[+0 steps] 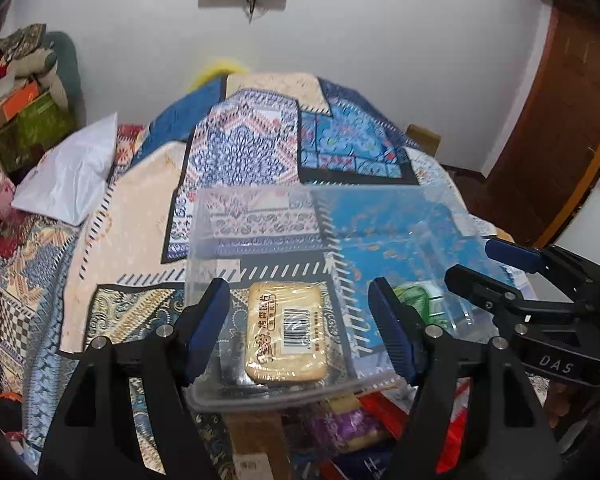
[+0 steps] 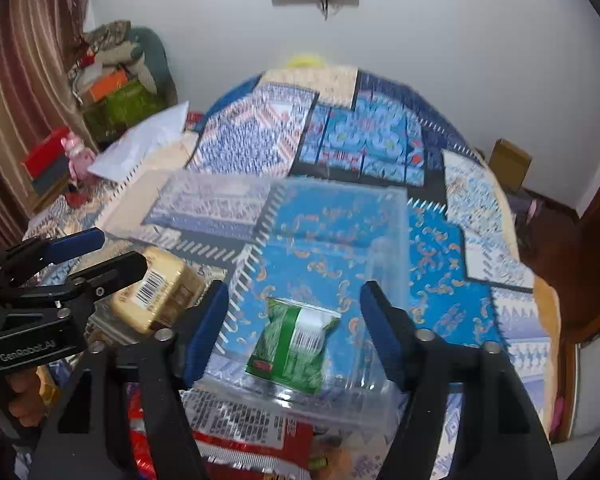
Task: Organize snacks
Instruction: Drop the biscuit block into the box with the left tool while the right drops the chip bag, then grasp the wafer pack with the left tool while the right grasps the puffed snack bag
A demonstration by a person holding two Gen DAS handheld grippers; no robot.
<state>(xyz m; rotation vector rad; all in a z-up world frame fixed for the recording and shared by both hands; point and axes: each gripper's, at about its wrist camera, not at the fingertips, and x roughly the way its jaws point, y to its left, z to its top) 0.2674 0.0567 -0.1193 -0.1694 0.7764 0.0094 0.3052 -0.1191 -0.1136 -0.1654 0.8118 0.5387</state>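
A clear plastic bin [image 1: 284, 396] stands on the patterned tablecloth [image 1: 140, 208]. Inside it lies a wrapped biscuit pack [image 1: 284, 332] with its barcode up. My left gripper [image 1: 298, 300] hangs open over that pack, both blue pads clear of it. A green snack pack [image 2: 296, 344] lies in the bin's right half [image 2: 340, 188]. My right gripper [image 2: 296, 296] is open above it with gaps on both sides. Each gripper shows in the other's view: the right gripper [image 1: 492, 264] at the right, the left gripper [image 2: 112, 252] at the left beside the biscuit pack [image 2: 160, 292].
Loose snack packets lie at the table's near edge below the bin, among them a red packet [image 2: 252, 436] and a purple one [image 1: 340, 424]. A white bag [image 1: 72, 172] rests at the far left. Stacked boxes [image 1: 32, 120] stand left, a wooden door [image 1: 560, 120] right.
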